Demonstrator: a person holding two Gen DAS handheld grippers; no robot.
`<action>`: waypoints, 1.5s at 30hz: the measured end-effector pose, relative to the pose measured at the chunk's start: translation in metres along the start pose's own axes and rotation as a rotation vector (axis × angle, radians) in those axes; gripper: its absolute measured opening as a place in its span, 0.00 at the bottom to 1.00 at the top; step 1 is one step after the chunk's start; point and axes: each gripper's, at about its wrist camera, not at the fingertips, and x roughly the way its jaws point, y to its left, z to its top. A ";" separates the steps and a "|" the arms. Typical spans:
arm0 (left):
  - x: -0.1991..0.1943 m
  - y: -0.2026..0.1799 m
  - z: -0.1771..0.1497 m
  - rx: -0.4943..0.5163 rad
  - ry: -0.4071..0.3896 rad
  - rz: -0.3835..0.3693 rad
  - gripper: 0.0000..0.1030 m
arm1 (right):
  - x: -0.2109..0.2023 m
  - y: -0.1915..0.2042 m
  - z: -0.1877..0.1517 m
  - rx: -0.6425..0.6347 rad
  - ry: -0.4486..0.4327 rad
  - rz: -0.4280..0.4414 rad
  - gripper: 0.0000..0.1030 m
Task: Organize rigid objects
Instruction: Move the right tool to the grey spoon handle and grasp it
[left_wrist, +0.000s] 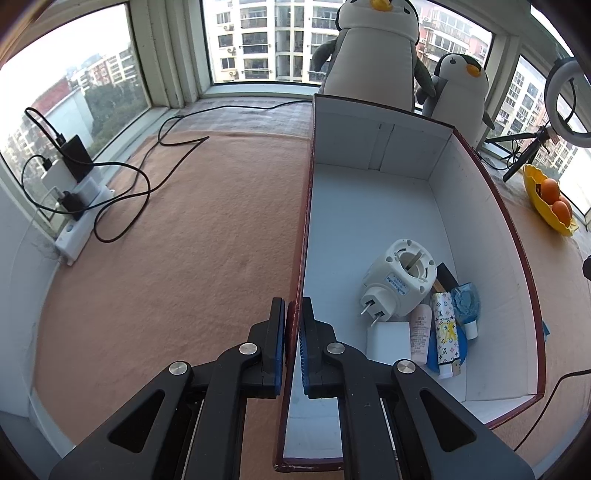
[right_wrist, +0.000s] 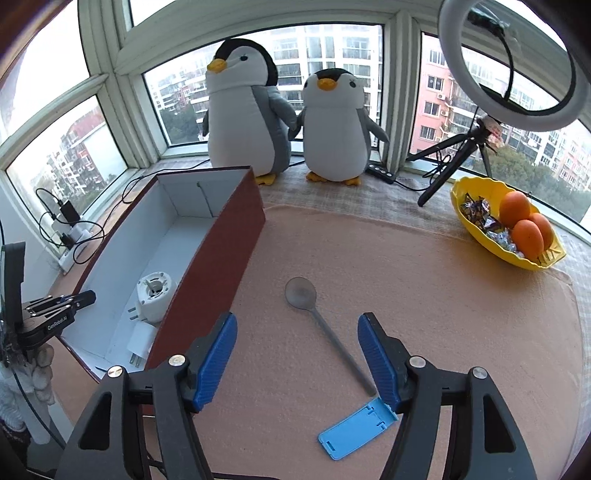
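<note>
- Your grey spoon (right_wrist: 317, 325) lies flat on the mat, bowl away from you.
- Blue stand (right_wrist: 356, 428) lies just beside the handle's near end.
- The red box (right_wrist: 218, 251) holds the white plug-in device (left_wrist: 399, 280).

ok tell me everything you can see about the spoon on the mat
The spoon is dull grey and looks like metal, with a round bowl and a long thin handle. It lies flat on the peach mat, bowl toward the window, handle running toward the camera. It sits between the open pads of the right tool, untouched. Its handle end nears the blue plastic piece; whether they touch is unclear.
</note>
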 end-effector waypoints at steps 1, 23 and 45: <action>0.000 0.000 0.000 0.000 0.001 0.001 0.06 | -0.001 -0.006 0.000 0.011 0.000 0.001 0.63; 0.001 0.000 -0.003 -0.007 0.015 0.012 0.06 | 0.043 -0.045 -0.030 -0.123 0.106 -0.051 0.62; -0.001 -0.002 -0.008 -0.027 0.035 0.046 0.06 | 0.131 -0.031 -0.023 -0.202 0.297 0.015 0.18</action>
